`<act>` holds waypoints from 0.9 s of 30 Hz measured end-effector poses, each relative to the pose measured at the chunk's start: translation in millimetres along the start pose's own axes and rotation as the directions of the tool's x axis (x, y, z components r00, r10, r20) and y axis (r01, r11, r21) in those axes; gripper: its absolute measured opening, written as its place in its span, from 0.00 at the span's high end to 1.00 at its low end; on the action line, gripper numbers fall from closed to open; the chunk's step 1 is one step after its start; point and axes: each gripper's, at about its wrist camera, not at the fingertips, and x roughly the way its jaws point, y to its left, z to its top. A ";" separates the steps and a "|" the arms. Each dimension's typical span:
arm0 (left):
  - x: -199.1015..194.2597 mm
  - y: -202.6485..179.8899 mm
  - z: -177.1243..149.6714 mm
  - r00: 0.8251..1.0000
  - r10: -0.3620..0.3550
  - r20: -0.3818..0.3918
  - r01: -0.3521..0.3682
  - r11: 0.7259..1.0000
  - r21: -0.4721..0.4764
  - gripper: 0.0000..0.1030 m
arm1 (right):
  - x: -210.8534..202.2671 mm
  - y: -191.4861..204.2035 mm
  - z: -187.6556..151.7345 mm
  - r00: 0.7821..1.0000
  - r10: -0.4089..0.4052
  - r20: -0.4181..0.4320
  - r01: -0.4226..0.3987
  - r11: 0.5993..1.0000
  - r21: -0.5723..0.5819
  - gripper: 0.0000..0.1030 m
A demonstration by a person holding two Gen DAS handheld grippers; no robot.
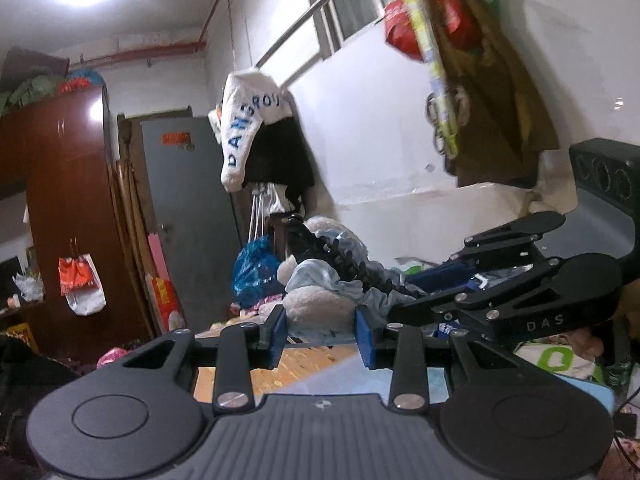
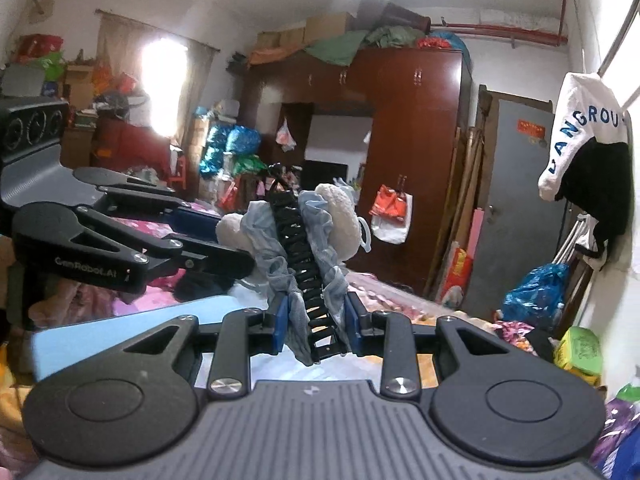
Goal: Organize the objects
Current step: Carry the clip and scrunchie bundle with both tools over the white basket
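Observation:
A soft bundle of pale blue cloth (image 2: 320,240) with a black toothed strip (image 2: 296,240) down its middle and white fluffy parts (image 2: 340,220) is held up in the air. My right gripper (image 2: 316,322) is shut on its lower end. In the left wrist view the same bundle (image 1: 320,280) hangs just beyond my left gripper (image 1: 322,334), whose blue pads (image 1: 366,340) stand apart with nothing between them. The right gripper's arm (image 1: 520,296) comes in from the right there.
A pale blue board (image 2: 120,332) lies below the grippers over a cluttered bed. A brown wardrobe (image 2: 412,152) and grey door (image 2: 512,200) stand beyond. A white and black garment (image 1: 248,132) hangs on the wall rail. Bags hang at the upper right (image 1: 452,40).

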 end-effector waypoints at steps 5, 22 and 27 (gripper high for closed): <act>46.2 30.8 -2.5 0.999 0.000 -0.039 -0.002 0.998 -0.062 0.61 | 40.1 -20.0 -0.3 0.999 -0.009 -0.045 0.009 1.000 0.020 0.68; 99.5 53.6 -21.8 0.987 -0.012 -0.161 -0.008 0.992 -0.123 0.61 | 73.7 -39.2 -20.5 0.987 -0.002 -0.163 0.005 1.000 0.020 0.69; 104.6 52.6 -18.2 0.986 -0.008 -0.167 -0.013 0.992 -0.125 0.61 | 75.9 -42.6 -17.4 0.985 0.001 -0.173 0.003 1.000 0.023 0.69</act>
